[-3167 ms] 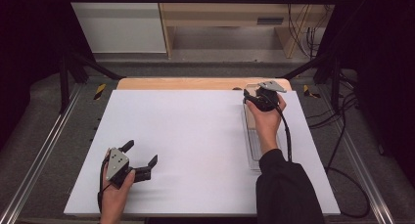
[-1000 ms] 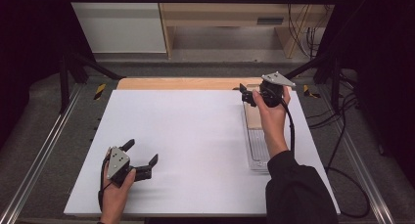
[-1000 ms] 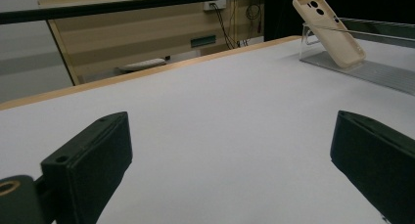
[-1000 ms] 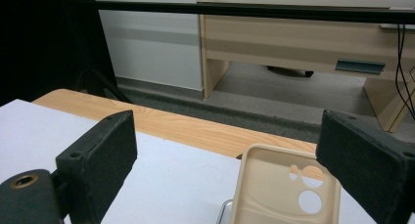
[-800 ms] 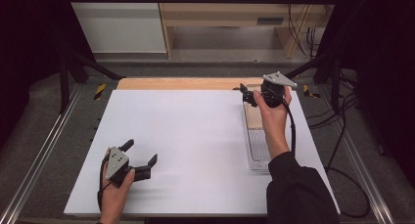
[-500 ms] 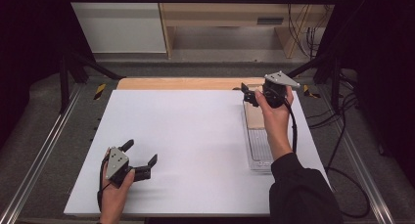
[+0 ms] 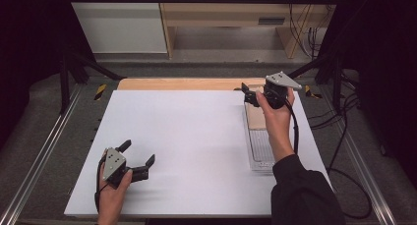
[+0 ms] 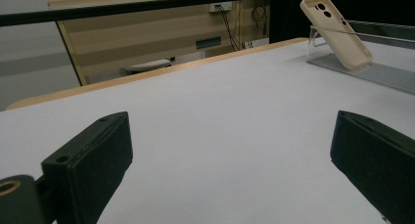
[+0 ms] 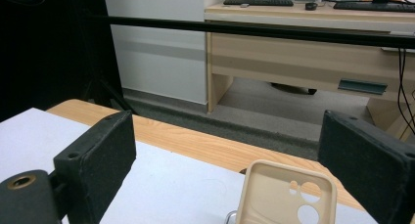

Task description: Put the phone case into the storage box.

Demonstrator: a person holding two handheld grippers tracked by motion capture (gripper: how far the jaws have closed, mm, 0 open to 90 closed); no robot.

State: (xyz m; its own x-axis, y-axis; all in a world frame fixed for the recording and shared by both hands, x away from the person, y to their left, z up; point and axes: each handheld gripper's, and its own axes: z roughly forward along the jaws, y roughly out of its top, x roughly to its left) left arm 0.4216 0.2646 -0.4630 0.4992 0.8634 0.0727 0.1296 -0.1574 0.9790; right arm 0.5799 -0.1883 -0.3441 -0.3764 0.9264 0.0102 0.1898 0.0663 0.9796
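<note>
A beige phone case [image 8: 337, 33] leans upright on a clear stand [image 7: 260, 146] at the table's right side. Its camera cut-outs face my right gripper [image 9: 225, 136], which hovers open just behind and above the case's top edge [image 9: 288, 194], not touching it. From above, that right gripper [image 7: 250, 95] is held over the far end of the stand, with the case [image 7: 254, 118] below it. My left gripper [image 7: 138, 154] rests open near the front left of the white table [image 7: 196, 136], with nothing between its jaws [image 8: 230, 131].
A wooden strip [image 7: 182, 83] runs along the table's far edge. Metal rails [image 7: 44, 151] flank both sides. A wooden desk [image 9: 313, 57] stands beyond the table, and cables [image 7: 344, 151] trail on the floor at the right.
My right gripper has lifted and drifted slightly right and farther back over the stand's far end. The left gripper has stayed put.
</note>
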